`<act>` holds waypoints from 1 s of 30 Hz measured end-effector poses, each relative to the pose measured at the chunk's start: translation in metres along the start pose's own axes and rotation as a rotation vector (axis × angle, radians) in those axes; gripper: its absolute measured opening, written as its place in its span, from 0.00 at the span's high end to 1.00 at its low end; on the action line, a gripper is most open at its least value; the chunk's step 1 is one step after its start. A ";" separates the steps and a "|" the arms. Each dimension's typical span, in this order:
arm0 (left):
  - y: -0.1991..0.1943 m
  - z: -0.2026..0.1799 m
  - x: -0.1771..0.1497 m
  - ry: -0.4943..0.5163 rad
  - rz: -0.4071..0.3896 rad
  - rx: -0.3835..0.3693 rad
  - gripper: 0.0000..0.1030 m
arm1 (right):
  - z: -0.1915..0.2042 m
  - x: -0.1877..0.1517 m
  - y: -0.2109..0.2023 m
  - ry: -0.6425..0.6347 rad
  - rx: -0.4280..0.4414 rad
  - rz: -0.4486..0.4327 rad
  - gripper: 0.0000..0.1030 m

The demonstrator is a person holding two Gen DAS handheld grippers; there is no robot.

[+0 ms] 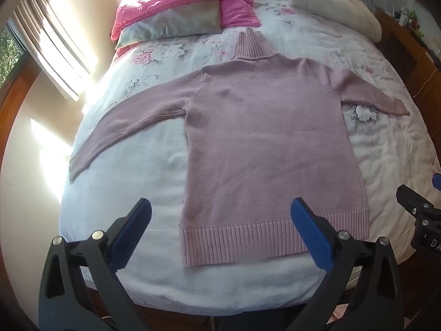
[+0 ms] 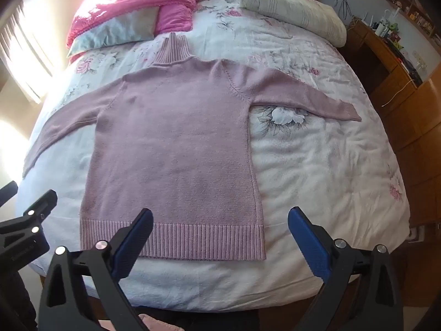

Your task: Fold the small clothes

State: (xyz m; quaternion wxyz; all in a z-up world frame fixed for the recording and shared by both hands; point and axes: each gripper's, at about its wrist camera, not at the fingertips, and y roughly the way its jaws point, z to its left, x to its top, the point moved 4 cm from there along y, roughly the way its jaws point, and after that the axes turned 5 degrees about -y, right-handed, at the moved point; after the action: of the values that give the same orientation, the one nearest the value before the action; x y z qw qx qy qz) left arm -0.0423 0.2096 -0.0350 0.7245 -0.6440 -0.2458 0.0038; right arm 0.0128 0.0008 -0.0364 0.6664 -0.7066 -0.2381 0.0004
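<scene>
Pink turtleneck sweater point(image 1: 264, 143) spread flat on the bed point(image 1: 124, 215), no fold made yet.

Both sleeves lie out to the sides of its body, the ribbed hem nearest; every fold is still to do, I judge. The left claw point(image 1: 220, 215) and right claw point(image 2: 220, 223) hang spread and empty above the hem. Pink pillow point(image 1: 176, 5) and white pillow point(image 2: 292, 11) lie beyond the collar (nothing blocks the sweater).

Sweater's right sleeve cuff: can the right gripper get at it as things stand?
Probably yes. The right gripper is open above the hem, and the cuff lies flat on the floral bedspread with nothing on or around it; only bare bedspread lies between.
</scene>
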 end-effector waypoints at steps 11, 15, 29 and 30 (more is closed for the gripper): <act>-0.003 0.001 0.004 -0.001 -0.010 0.008 0.03 | 0.005 0.001 -0.004 0.006 0.018 -0.022 0.05; 0.000 0.005 0.004 -0.004 -0.003 0.006 0.03 | 0.004 0.001 -0.004 0.009 0.017 -0.020 0.04; 0.024 0.003 0.018 -0.025 0.038 0.019 0.03 | -0.001 0.014 0.021 0.007 0.058 0.021 0.04; 0.026 0.002 0.019 -0.028 0.041 0.022 0.03 | -0.001 0.017 0.024 0.004 0.061 0.022 0.04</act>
State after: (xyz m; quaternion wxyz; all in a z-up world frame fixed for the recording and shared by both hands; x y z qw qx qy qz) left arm -0.0179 0.2224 -0.0526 0.7278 -0.6408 -0.2425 0.0303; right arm 0.0360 0.0059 -0.0534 0.6881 -0.6885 -0.2285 0.0136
